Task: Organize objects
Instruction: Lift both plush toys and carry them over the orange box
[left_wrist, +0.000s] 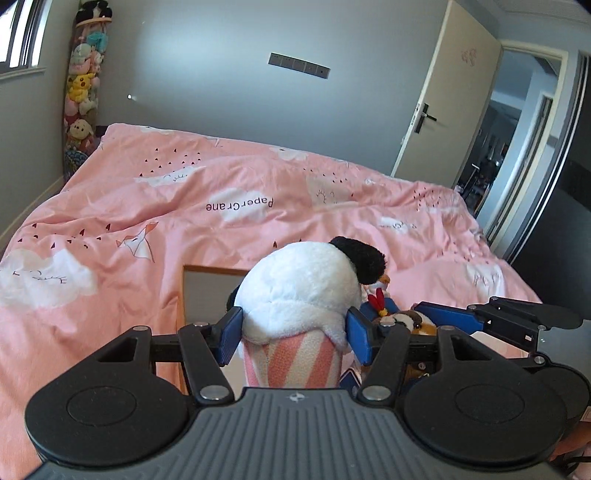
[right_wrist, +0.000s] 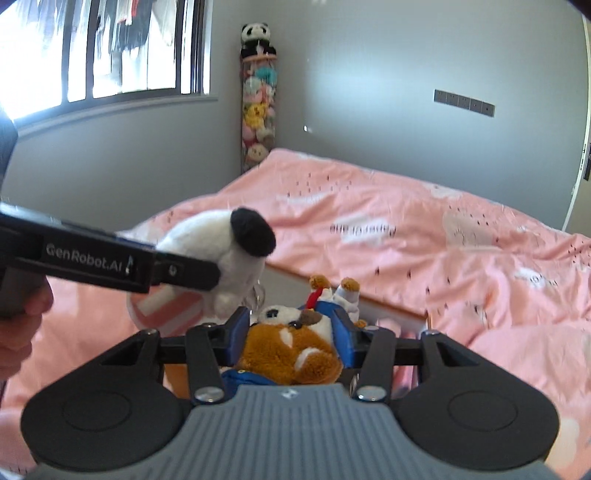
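Note:
In the left wrist view my left gripper (left_wrist: 295, 328) is shut on an ice-cream plush (left_wrist: 306, 291) with a white scoop, a black tip and a pink-striped cone, held above the bed. In the right wrist view my right gripper (right_wrist: 291, 332) is shut on a brown-and-white plush animal (right_wrist: 291, 350). A duck toy (right_wrist: 347, 295) in blue with a red bow sits right against it; I cannot tell whether the jaws hold it too. The two grippers are close side by side: the ice-cream plush (right_wrist: 218, 240) shows at the left, the brown plush (left_wrist: 413, 321) at the right.
A pink patterned duvet (left_wrist: 184, 192) covers the bed ahead. A wooden-edged box or board (left_wrist: 207, 273) lies just below the grippers. A tall column of plush toys (right_wrist: 258, 110) stands in the corner by the window. A door (left_wrist: 443, 103) is open at right. A person's hand (right_wrist: 18, 332) holds the left gripper.

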